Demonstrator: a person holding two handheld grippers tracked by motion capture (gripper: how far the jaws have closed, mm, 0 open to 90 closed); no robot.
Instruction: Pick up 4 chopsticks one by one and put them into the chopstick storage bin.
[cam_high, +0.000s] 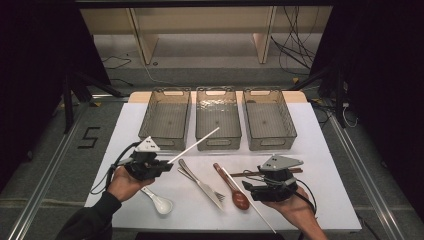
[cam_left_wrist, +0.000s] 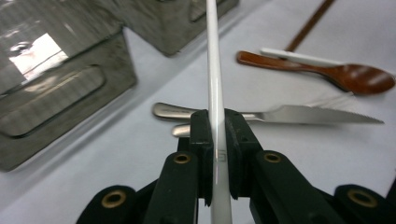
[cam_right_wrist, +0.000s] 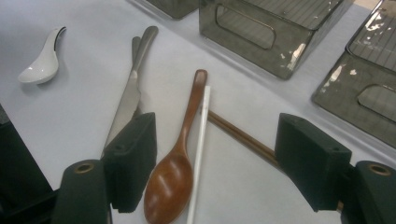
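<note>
A white chopstick (cam_high: 195, 145), a reddish-brown wooden spoon (cam_high: 233, 188) (glossy), and smoky grey bins (cam_high: 164, 120).

You had three grey baskets (cam_high: 218, 118) in a row, a knife (cam_high: 200, 183) across a fork (cam_high: 216, 192), a white soup spoon (cam_high: 159, 202)

Open surface (cam_high: 320, 165) lies right of the cutlery; three grey baskets (cam_high: 218, 117) wall off the far side.

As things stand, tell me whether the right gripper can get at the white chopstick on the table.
Probably yes. The right gripper is open, its fingers straddling the white chopstick. But the wooden spoon lies right against it, so closing may catch both.
</note>
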